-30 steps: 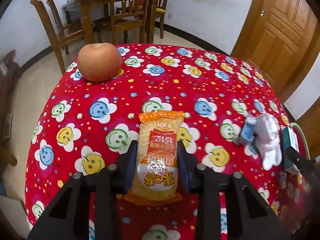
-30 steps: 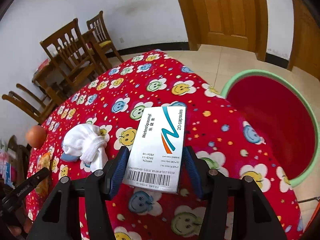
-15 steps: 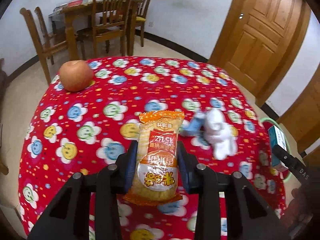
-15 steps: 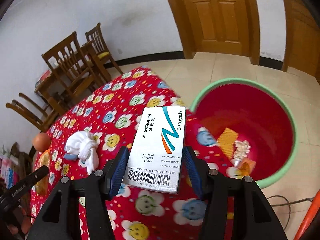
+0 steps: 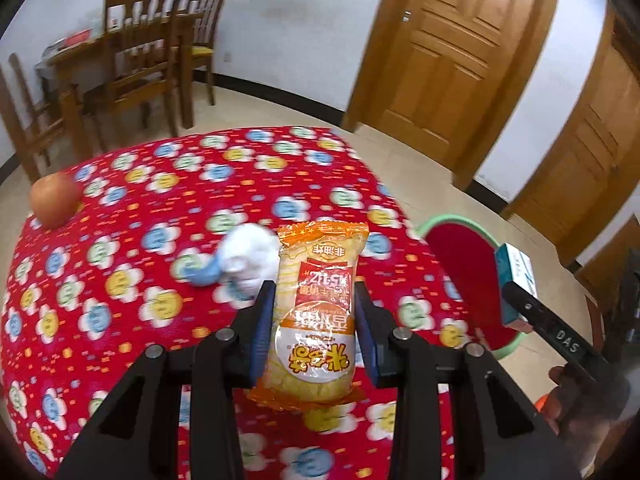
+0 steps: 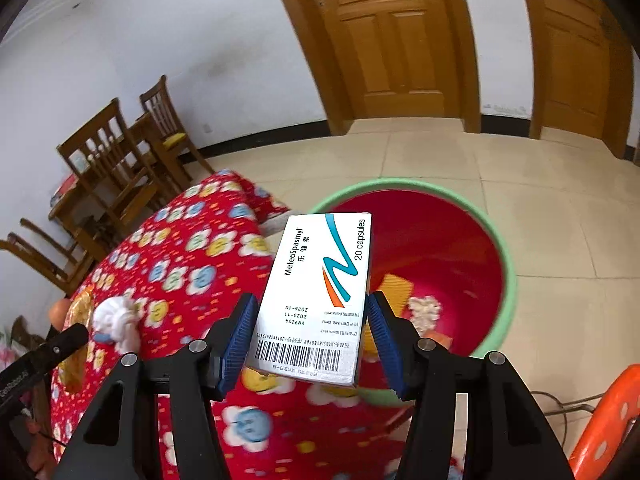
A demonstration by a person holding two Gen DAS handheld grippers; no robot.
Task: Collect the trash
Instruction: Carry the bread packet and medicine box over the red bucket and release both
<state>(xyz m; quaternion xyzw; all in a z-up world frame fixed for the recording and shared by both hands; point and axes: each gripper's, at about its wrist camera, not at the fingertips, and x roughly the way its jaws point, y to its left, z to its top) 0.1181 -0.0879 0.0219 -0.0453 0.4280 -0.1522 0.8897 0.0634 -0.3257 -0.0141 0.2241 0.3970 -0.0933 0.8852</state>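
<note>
Landmark: basin (image 6: 506,264), red inside with a green rim, standing on the tiled floor beside the table (image 5: 132,216), which has a red smiley-flower cloth.

Left gripper (image 5: 315,332): jaws closed onto an orange snack pack (image 5: 320,312), blue pads pressing both long sides. Pack held upright in the air over the table edge nearest the basin, printed label upside down in the left wrist view. Basin rim (image 5: 452,224) shows to the right of the pack in that view.

Right gripper (image 6: 312,340): jaws clamped on a white pill box (image 6: 316,300), barcode end toward the camera, "20 capsules" end pointing toward the basin. Box hangs over the near rim of the basin, partly over the table corner. From the left wrist view the same box (image 5: 516,280) sits beyond the basin's far side, edge-on.

Inside the basin: a yellow-orange wrapper (image 6: 394,290) and a pale crumpled scrap (image 6: 424,310), both at the bottom, just beside each other.

On the table, away from the basin: a white sock ball (image 5: 248,256) with a blue part, blurred; farther still, an apple (image 5: 54,200) near the far table edge.

Behind the table: wooden chairs (image 5: 140,64). Behind the basin: wooden doors (image 6: 384,40).
</note>
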